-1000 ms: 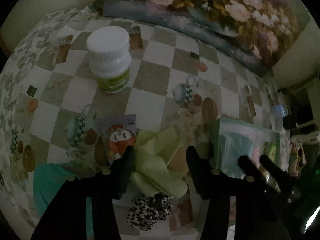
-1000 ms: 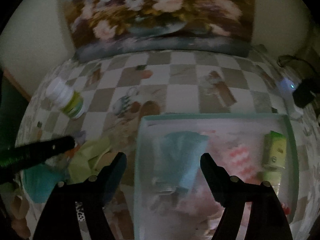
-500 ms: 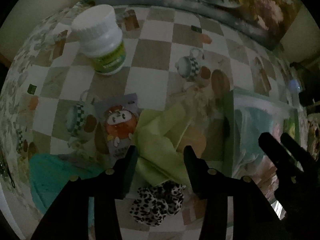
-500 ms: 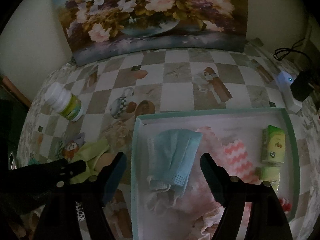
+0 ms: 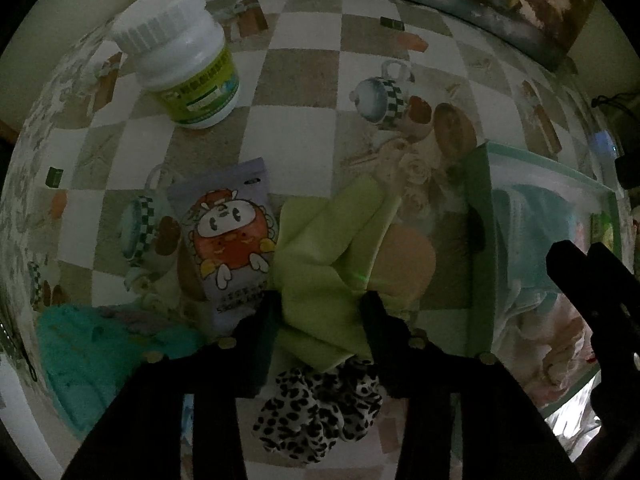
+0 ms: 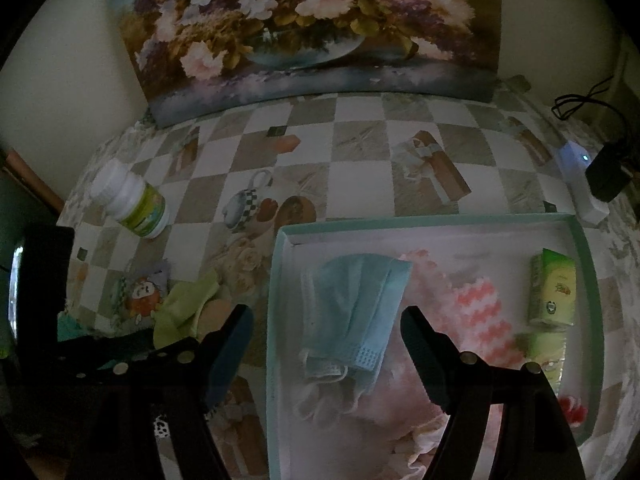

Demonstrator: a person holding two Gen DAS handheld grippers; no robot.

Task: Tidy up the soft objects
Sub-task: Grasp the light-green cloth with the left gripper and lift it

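Note:
A crumpled light green cloth lies on the checkered tablecloth, left of a teal-rimmed tray. My left gripper points straight down over it. Its jaws are closing, and the cloth's near fold is bunched between the two fingers and touches both. A leopard-print scrunchie lies just below the fingers. My right gripper hangs open over the tray, above a blue face mask, with nothing between its fingers. The green cloth also shows at the left of the right wrist view.
Around the cloth are a cartoon snack packet, a teal cloth and a white bottle. The tray holds a pink zigzag cloth and green tissue packs. A flower painting leans at the back; a charger sits far right.
My left gripper has sunk onto the green cloth and its fingers have drawn closer together around the fold. The right gripper has stayed still over the tray.

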